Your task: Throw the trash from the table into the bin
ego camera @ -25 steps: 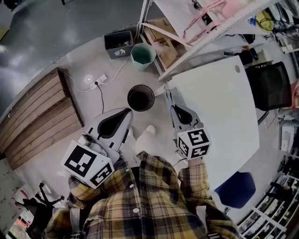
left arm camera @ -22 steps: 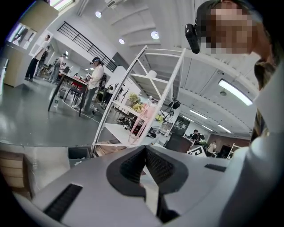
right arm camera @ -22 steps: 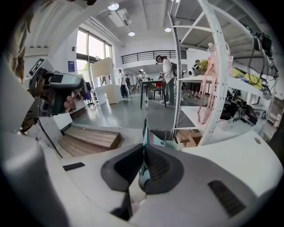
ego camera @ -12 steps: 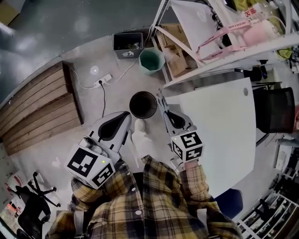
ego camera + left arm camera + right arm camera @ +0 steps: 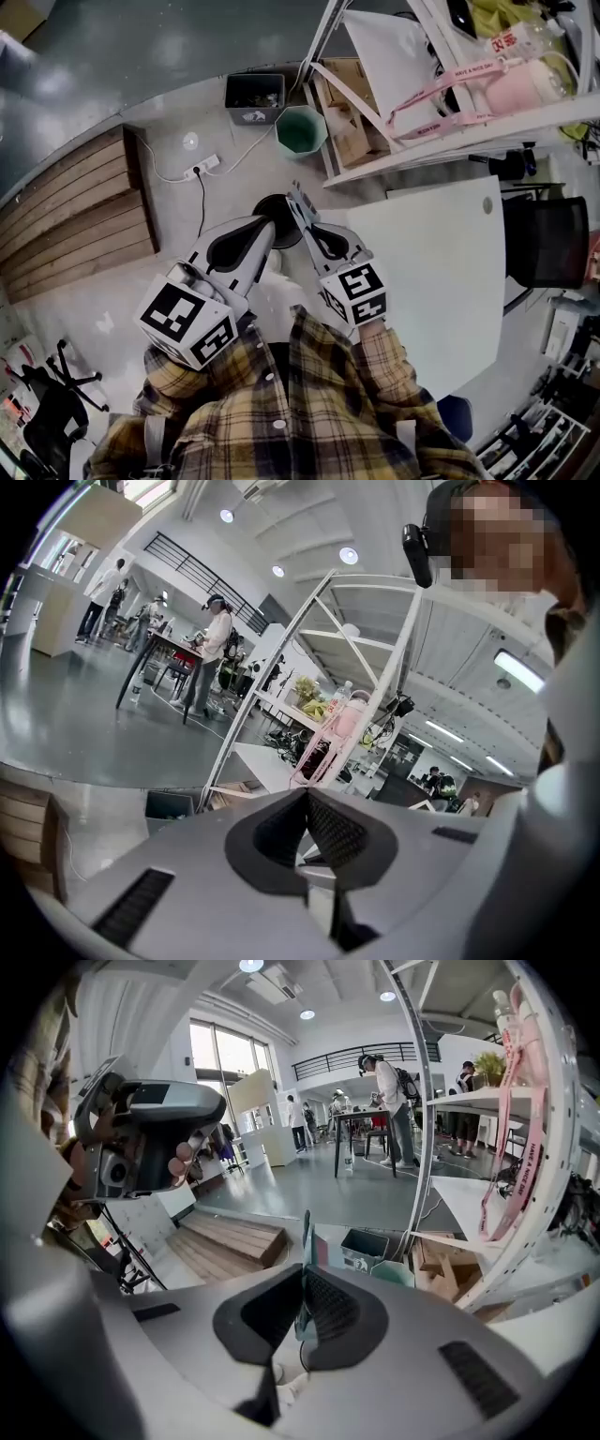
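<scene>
Seen from the head view, our right gripper (image 5: 305, 225) pinches a thin flat scrap (image 5: 297, 200) (edge-up) over the black bin (image 5: 271, 209); our left gripper (image 5: 264, 229), jaws together, carries nothing.

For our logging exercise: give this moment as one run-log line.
right gripper: shut on flat wrapper | place: by black bin | left gripper: shut, empty | drop: not yet

Green bucket (image 5: 301, 131) beside grey crate (image 5: 254, 97), power strip (image 5: 203, 165), wooden platform (image 5: 75, 220) far left, white shelving rack (image 5: 441, 141), black chair (image 5: 547, 242) right
</scene>
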`<action>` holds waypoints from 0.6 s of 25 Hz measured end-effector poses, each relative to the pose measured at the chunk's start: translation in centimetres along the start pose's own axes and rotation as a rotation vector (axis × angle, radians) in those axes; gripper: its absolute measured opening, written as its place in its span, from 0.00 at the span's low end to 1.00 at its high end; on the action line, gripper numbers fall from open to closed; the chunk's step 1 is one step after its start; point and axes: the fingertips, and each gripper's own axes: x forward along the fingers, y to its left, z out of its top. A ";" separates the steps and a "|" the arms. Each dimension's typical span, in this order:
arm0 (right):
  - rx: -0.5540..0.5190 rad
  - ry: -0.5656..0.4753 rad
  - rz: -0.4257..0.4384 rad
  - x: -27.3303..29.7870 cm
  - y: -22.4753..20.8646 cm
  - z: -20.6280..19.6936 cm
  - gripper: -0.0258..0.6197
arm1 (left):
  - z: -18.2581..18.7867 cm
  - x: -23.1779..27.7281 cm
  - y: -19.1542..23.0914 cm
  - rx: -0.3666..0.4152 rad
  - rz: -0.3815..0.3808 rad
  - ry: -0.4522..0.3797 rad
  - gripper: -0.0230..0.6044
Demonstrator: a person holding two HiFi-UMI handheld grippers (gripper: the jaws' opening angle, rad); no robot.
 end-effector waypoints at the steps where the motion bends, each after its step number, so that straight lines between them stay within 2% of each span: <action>1: -0.001 0.008 0.006 0.4 0.0 -0.2 0.05 | -0.2 0.3 0.0 -0.006 -0.004 0.005 0.05; 8: 0.064 0.099 0.002 5.0 -0.4 -4.4 0.05 | -3.2 0.9 3.0 -0.048 -0.002 0.084 0.05; 15: 0.136 0.193 -0.053 12.7 -1.7 -12.2 0.05 | -10.3 1.9 8.8 -0.099 -0.015 0.180 0.05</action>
